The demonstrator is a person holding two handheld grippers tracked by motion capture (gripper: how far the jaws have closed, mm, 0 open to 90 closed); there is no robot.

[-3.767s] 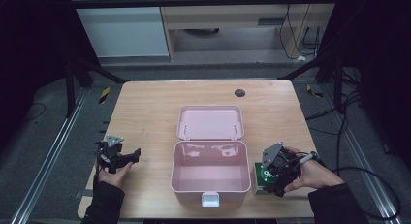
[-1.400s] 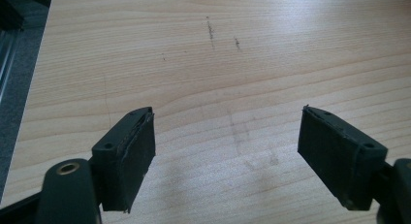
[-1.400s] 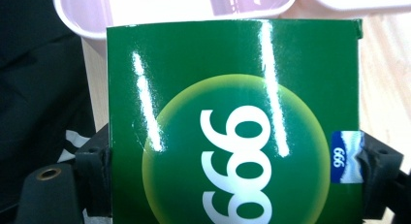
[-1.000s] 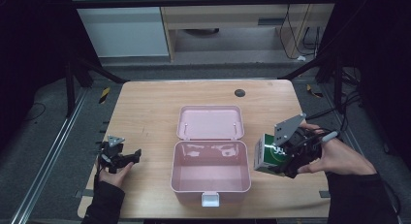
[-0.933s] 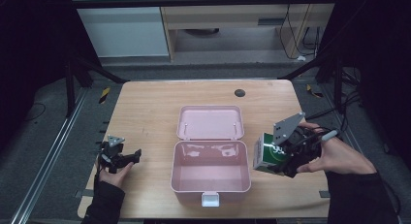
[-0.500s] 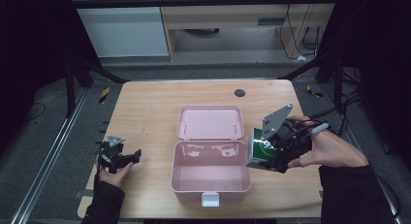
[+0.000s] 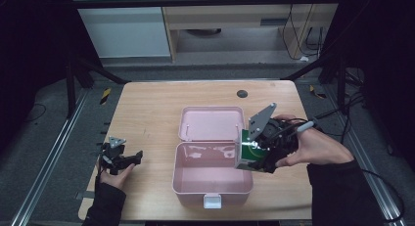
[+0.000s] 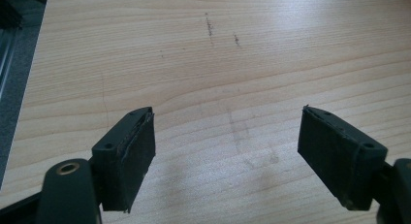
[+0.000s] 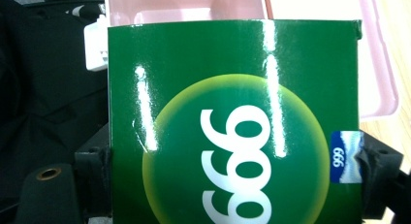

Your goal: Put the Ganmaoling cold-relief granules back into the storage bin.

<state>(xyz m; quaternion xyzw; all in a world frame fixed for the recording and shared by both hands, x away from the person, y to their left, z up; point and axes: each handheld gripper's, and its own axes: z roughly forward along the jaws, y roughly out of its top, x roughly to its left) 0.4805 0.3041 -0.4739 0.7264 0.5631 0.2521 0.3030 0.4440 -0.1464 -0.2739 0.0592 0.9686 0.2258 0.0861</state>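
Note:
An open pink box with its lid laid back sits mid-table, its inside bare. My right gripper is shut on a green carton marked 999, held in the air over the box's right wall. In the right gripper view the green carton spans the two jaws, with the pink box beyond it. My left gripper rests near the table's left front edge, open, nothing between its fingers.
The wooden table has a dark round hole at the back. A white latch sticks out of the box's front. Metal rails and dark floor surround the table.
My right gripper has lifted the green carton off the table right of the box and carried it left to the box's right wall. The left gripper has stayed still.

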